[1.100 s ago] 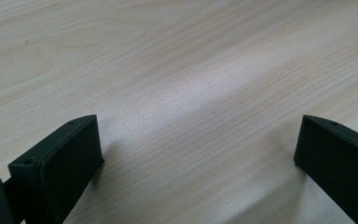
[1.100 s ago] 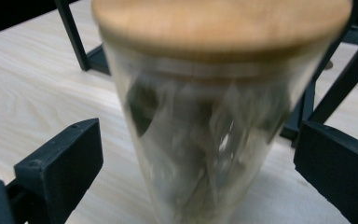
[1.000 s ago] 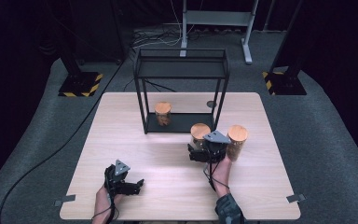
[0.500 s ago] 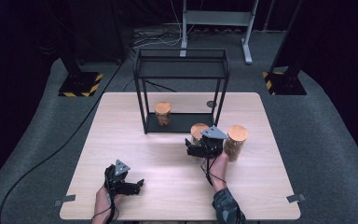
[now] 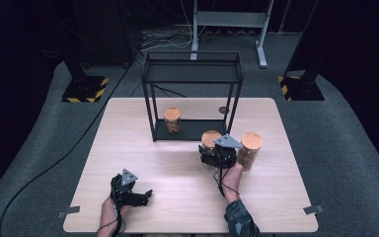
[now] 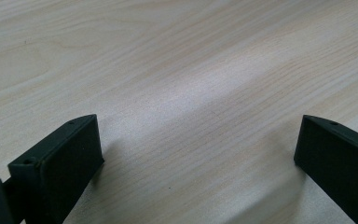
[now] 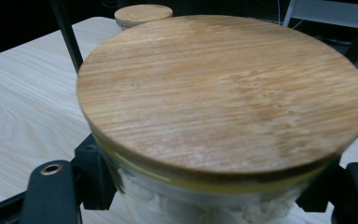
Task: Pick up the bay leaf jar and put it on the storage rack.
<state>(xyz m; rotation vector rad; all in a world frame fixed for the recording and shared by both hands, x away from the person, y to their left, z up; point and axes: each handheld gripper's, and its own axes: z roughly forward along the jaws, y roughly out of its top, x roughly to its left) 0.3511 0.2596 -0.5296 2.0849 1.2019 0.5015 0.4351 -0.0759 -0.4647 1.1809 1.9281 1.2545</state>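
Observation:
A glass jar with a bamboo lid [image 5: 210,138] [image 7: 223,93] stands on the wooden table [image 5: 168,163], just in front of the black frame shelf [image 5: 192,81]. My right gripper [image 5: 212,157] reaches it from the near side. Its jaws have just been closing with the jar between them, and the black fingers [image 7: 51,191] now press the glass below the lid on both sides. My left gripper [image 5: 145,195] [image 6: 198,154] rests low over the table's near left part, jaws wide open with only bare wood between them.
A second bamboo-lidded jar [image 5: 250,148] stands close to the right of the held one. A third jar [image 5: 172,120] [image 7: 142,13] sits on the shelf's bottom tray. A small dark disc [image 5: 222,110] lies behind the shelf's right leg.
The right gripper's jaws have drawn in onto the middle jar. Both hands have stayed where they were, and the jars have not shifted.

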